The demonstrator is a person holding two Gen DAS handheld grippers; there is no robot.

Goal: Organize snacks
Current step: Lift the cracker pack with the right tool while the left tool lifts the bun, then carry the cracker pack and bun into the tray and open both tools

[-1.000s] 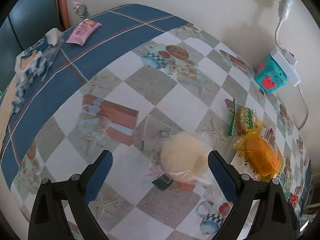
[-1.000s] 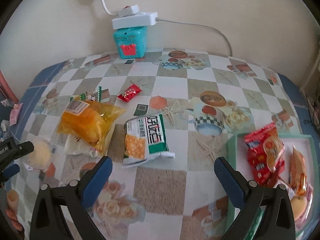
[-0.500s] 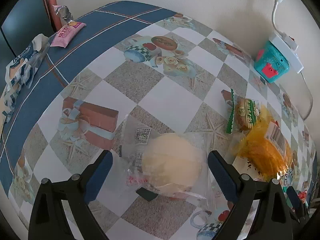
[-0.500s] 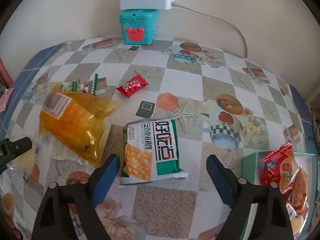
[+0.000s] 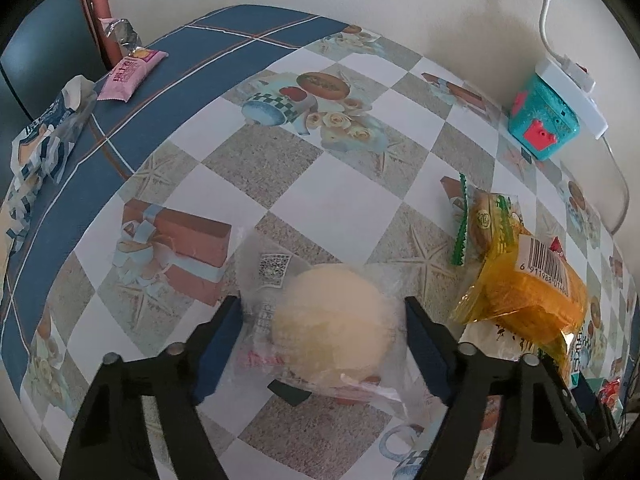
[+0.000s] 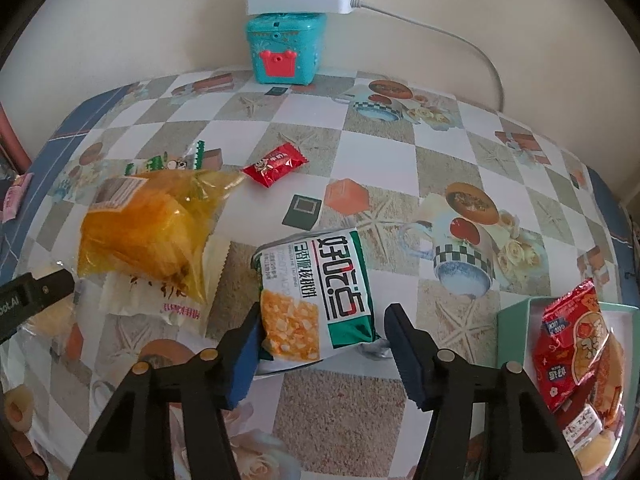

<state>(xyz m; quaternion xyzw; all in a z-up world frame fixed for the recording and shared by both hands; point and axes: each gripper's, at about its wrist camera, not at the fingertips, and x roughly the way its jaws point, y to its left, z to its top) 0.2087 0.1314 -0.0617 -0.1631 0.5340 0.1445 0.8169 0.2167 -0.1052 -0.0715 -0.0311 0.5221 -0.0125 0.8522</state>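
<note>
Both tools have just been closing. The left tool (image 5: 320,320) straddles the bagged bun (image 5: 332,324) on the desk (image 5: 280,152), pads at its loose wrap; the film could slip out. The bun's round, so no real axis. The right tool (image 6: 324,328) brackets the cracker packet (image 6: 316,300): left pad touching, right pad apart. Its long axis runs away from the camera, and it could skid sideways.

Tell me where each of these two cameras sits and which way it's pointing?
Left wrist: rides the left gripper, looking steeply down past its fingers at a clear-wrapped pale bun between them.
Right wrist: rides the right gripper, looking down at a green-and-white snack pack; the other gripper's black tip shows at left.
Shared: the orange bag, the teal box, the checked tablecloth.
</note>
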